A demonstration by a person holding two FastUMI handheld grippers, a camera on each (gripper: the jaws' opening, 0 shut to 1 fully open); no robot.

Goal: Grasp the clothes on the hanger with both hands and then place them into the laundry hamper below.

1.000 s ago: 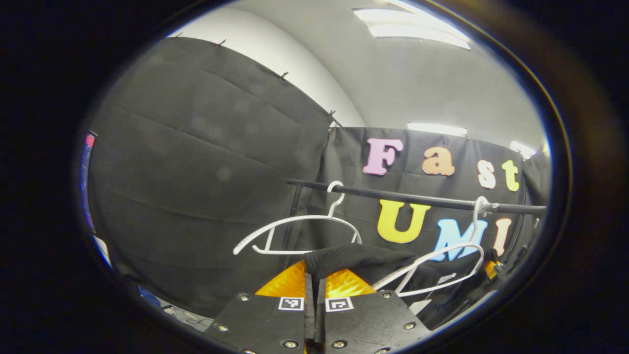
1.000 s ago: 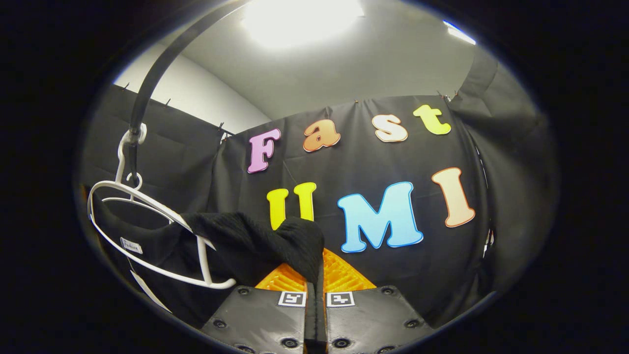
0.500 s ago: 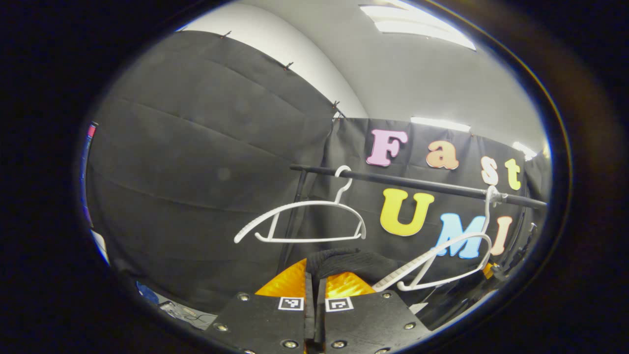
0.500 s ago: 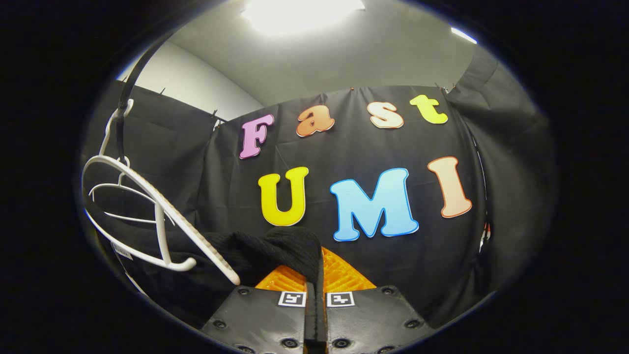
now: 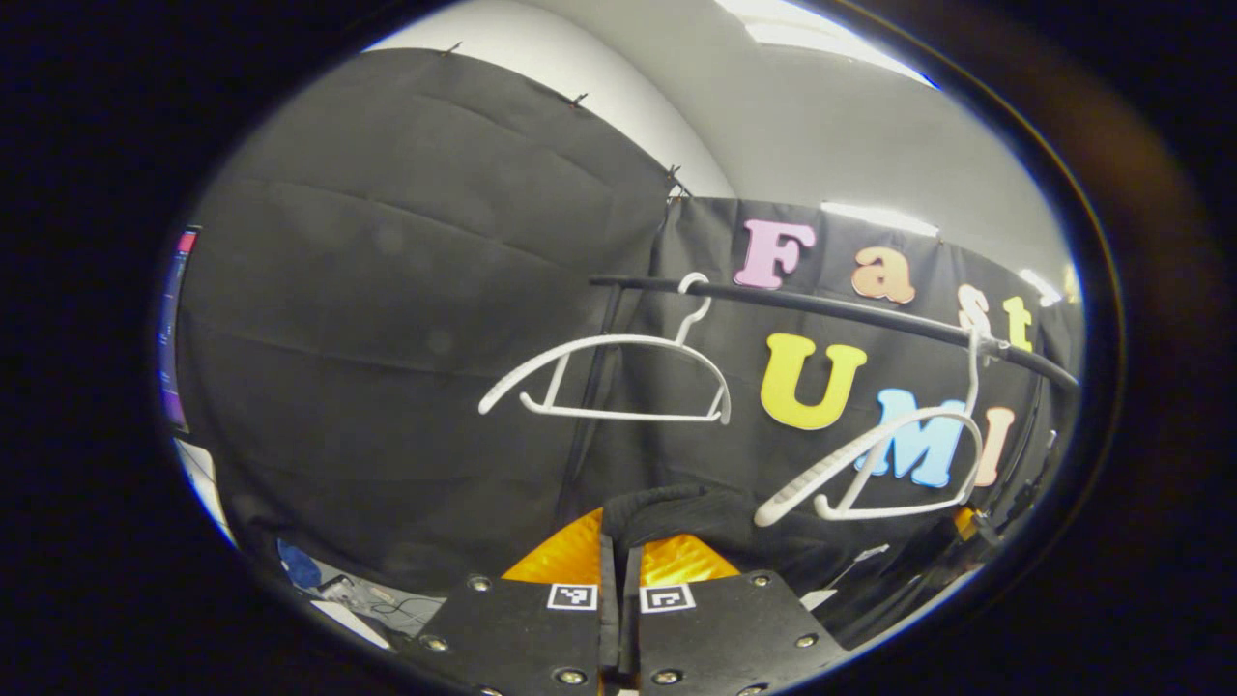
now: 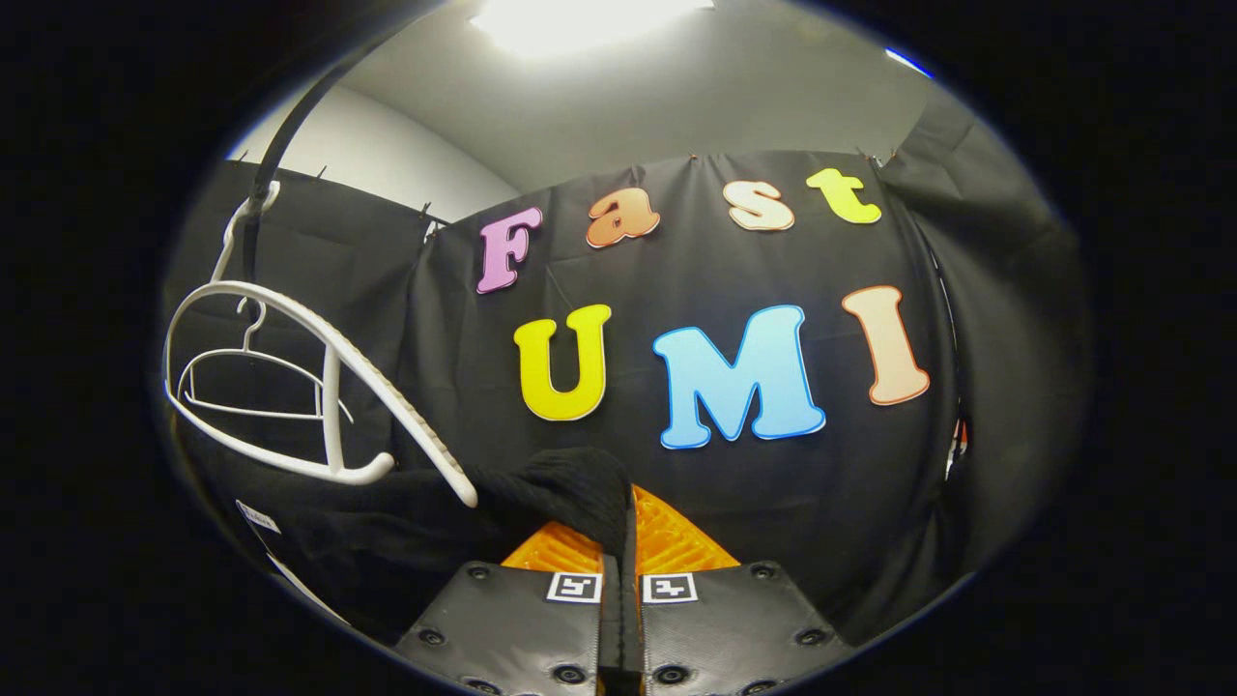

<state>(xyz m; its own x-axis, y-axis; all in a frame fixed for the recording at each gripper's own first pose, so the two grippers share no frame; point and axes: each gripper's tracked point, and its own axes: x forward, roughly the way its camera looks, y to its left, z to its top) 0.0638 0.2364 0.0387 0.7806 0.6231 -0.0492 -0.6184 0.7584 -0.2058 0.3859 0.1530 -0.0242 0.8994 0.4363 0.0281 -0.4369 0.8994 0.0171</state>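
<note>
A black knitted garment (image 5: 696, 512) is pinched in my left gripper (image 5: 618, 556), whose fingers are shut on its edge. The same black garment (image 6: 541, 493) is held at its other shoulder by my right gripper (image 6: 618, 541), also shut on the cloth. The garment hangs stretched between the two grippers, below and free of a white hanger (image 5: 884, 464) that swings bare on the black rail (image 5: 870, 314). In the right gripper view that white hanger (image 6: 319, 387) hangs at the left, just above the cloth. The hamper is out of sight.
A second bare white hanger (image 5: 618, 382) hangs farther along the rail, seen small behind the near one as the far hanger (image 6: 256, 387). The rail's upright post (image 5: 589, 387) stands behind it. Black cloth walls close the booth. Cables and papers (image 5: 338, 594) lie low at the left.
Both grippers have come down with the garment. It slid off the near hanger, which now swings bare above the cloth. The rail and hangers sit higher in both views.
</note>
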